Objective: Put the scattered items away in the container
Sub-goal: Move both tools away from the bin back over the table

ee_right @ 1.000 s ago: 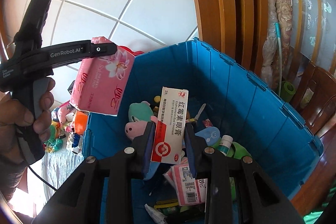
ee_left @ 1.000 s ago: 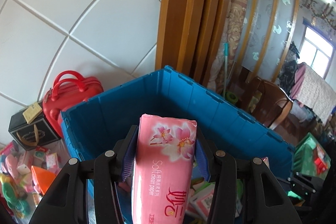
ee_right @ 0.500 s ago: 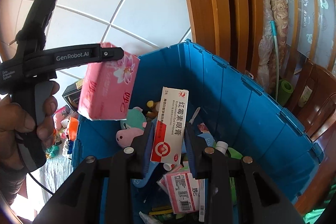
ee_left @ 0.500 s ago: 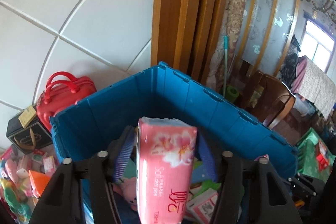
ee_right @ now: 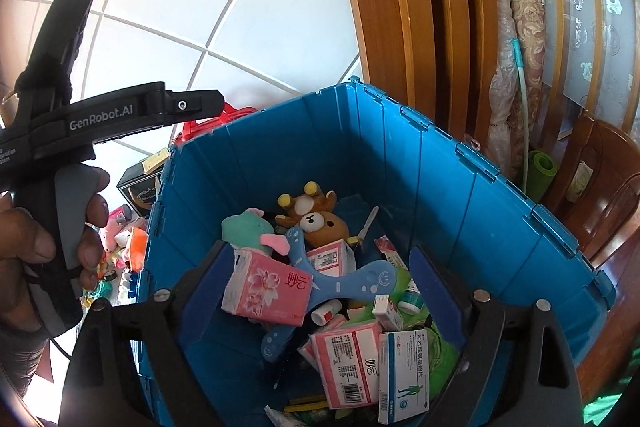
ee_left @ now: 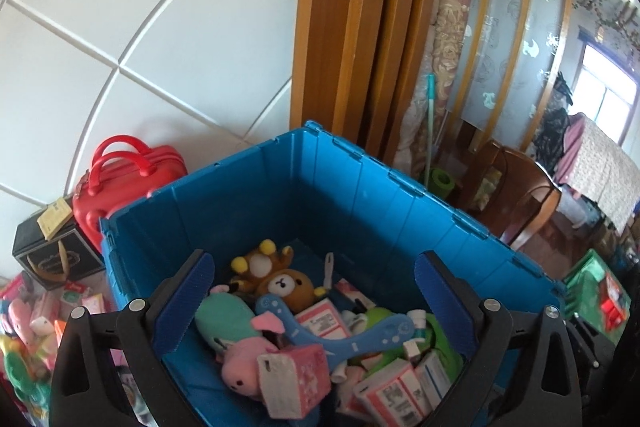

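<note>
Both grippers hang over the blue bin [ee_left: 360, 195]: the left gripper [ee_left: 314, 301] and right gripper [ee_right: 316, 291] are opening wide, nothing between the jaws. The pink tissue pack [ee_right: 266, 283] lies inside among toys. White tiled wall [ee_left: 140, 27], wooden frame [ee_left: 340, 27], red case [ee_left: 128, 171] behind.

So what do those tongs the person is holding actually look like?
Both are black plastic. The left tongs have two angular arms with silver screws and ribbed blue pads inside. The right tongs look the same. Seen side-on, the left one has a pistol-style handle with a grey trigger, white "GenRobot.AI" lettering and a thin black cable below the hand.
</note>
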A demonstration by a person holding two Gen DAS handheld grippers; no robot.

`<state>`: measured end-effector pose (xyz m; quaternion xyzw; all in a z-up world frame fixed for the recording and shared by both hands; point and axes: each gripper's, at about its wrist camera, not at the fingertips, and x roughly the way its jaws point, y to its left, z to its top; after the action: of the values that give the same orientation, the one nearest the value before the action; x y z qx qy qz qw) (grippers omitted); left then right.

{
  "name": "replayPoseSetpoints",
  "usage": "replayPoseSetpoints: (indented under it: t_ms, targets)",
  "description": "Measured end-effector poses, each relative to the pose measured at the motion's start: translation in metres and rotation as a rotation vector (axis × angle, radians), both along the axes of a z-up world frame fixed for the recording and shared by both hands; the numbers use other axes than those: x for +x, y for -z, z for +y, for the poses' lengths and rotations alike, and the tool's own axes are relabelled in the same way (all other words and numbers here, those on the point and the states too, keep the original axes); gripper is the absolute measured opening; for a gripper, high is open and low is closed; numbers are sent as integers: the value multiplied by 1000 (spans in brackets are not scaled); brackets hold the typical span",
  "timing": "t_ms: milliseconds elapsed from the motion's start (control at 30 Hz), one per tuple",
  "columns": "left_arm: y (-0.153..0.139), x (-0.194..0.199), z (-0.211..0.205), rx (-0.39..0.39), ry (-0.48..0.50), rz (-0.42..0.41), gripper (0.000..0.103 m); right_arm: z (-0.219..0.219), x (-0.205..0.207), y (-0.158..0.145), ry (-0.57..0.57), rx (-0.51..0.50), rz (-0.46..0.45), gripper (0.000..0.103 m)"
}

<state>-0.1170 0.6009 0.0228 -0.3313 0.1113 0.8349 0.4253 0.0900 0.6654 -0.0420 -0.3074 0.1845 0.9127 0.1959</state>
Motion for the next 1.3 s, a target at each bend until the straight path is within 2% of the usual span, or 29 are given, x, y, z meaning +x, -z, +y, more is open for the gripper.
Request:
replayPoseSetpoints:
  t_ms: [233, 467, 933, 1300]
  targets:
    - [0, -5, -36, 3, -54, 5, 102, -22, -13, -3, -62, 15, -5, 90]
    - [8, -18, -101, 9, -153, -7, 102, -65, -36, -9, -157, 40, 9, 90]
    - [48, -57, -288, -13, -405, -66, 102, -180, -104, -8, -348, 54, 0, 90]
    - [100, -91, -430, -72, -565, -147, 102, -261, -151, 26, -415, 35, -69, 90]
